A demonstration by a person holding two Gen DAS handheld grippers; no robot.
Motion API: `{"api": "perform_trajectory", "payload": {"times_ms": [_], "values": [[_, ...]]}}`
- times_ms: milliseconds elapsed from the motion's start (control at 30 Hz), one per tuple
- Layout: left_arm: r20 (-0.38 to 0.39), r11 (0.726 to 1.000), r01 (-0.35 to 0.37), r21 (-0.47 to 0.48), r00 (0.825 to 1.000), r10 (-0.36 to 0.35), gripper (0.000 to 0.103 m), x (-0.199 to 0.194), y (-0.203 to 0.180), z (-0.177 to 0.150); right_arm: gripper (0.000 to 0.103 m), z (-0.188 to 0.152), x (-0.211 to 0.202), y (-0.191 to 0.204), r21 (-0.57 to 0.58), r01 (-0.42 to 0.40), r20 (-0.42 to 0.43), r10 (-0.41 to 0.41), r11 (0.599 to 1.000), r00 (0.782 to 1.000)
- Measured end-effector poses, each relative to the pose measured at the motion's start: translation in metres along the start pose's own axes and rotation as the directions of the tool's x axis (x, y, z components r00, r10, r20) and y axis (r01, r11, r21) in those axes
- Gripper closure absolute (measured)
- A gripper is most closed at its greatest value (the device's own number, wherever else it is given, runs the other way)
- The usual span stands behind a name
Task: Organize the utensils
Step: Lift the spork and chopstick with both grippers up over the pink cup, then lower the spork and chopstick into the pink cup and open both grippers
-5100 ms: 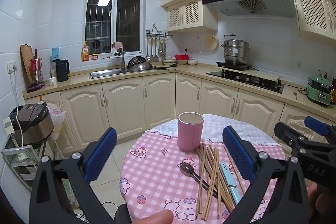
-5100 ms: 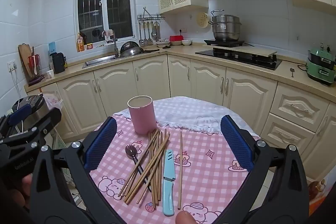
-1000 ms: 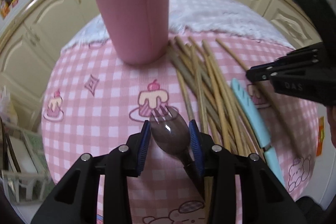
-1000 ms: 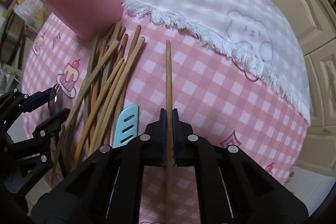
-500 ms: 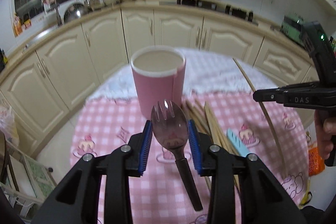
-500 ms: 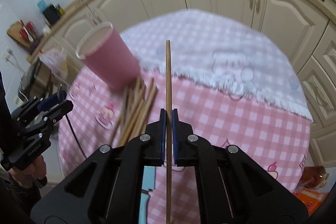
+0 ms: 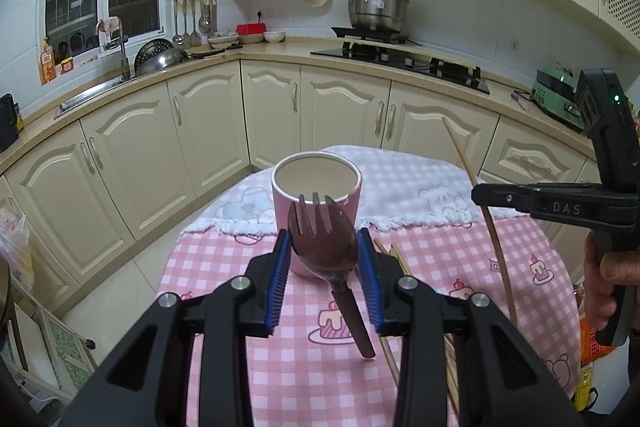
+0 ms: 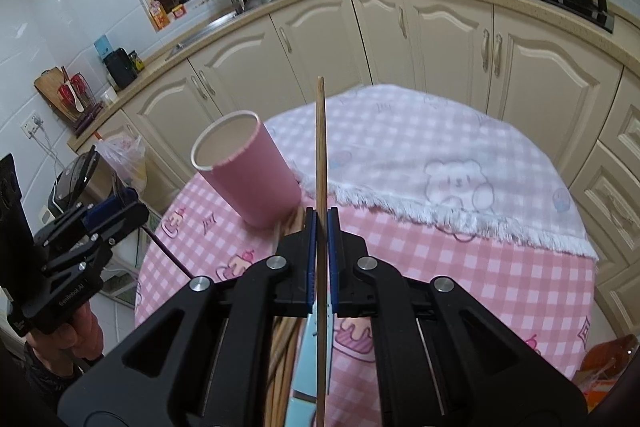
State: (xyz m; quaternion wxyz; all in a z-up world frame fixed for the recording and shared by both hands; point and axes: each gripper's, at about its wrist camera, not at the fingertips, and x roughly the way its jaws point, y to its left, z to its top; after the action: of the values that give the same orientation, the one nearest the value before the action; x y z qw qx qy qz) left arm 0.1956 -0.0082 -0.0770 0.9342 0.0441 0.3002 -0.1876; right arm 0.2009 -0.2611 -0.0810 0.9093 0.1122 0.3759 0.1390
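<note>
the left tongs [image 7: 325, 263] are clamped on the bowl of a dark metal spork [image 7: 323, 243], its tines up and its black handle hanging down toward the round surface under a pink checked cloth [image 7: 248, 355]. the spork is lifted clear of the cloth and sits just in front of the tall pink cylindrical cup [image 7: 316, 195], which stands upright where the pink check meets a white fringed bear-print cloth [image 7: 404, 187]. the cup's cream inside shows nothing in it.

the right tongs [image 8: 320, 263] are closed tight on a single long wooden chopstick [image 8: 320, 147], gripped about midway, its far end pointing up past the cup's right side in the right wrist view. from the left wrist view the same chopstick [image 7: 480, 211] slants in the air, off the surface, to the right of the cup.

below the right tongs, a bundle of loose wooden chopsticks [image 8: 280, 355] lies on the checked cloth, with a pale blue plastic-handled knife [image 8: 310, 359] just beside it, partly hidden by the tongs. cream kitchen cabinets [image 7: 200, 131] curve behind.
</note>
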Motion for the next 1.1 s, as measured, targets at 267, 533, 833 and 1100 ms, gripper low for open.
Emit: {"api": "perform_trajectory", "payload": {"times_ms": [267, 533, 833, 1100], "values": [[0.069, 1.000, 0.002, -0.003, 0.998, -0.002, 0.071, -0.022, 0.003, 0.021, 0.098, 0.033, -0.028, 0.017, -0.019, -0.036, 0.165, 0.039, 0.999, 0.986], [0.232, 0.999, -0.016, 0.038, 0.973, 0.007, 0.071, -0.065, 0.008, 0.082, 0.097, 0.099, -0.043, 0.053, -0.083, -0.091, 0.369, 0.116, 0.992, 0.922], [0.269, 0.998, -0.046, 0.046, 0.963, 0.032, 0.071, -0.039, 0.014, 0.124, 0.097, 0.143, -0.003, 0.078, -0.104, -0.095, 0.460, 0.133, 0.990, 0.878], [0.180, 0.999, -0.041, 0.018, 0.983, 0.038, 0.071, 0.019, 0.024, 0.111, 0.097, 0.138, 0.045, 0.079, -0.104, -0.073, 0.447, 0.112, 0.992, 0.888]]}}
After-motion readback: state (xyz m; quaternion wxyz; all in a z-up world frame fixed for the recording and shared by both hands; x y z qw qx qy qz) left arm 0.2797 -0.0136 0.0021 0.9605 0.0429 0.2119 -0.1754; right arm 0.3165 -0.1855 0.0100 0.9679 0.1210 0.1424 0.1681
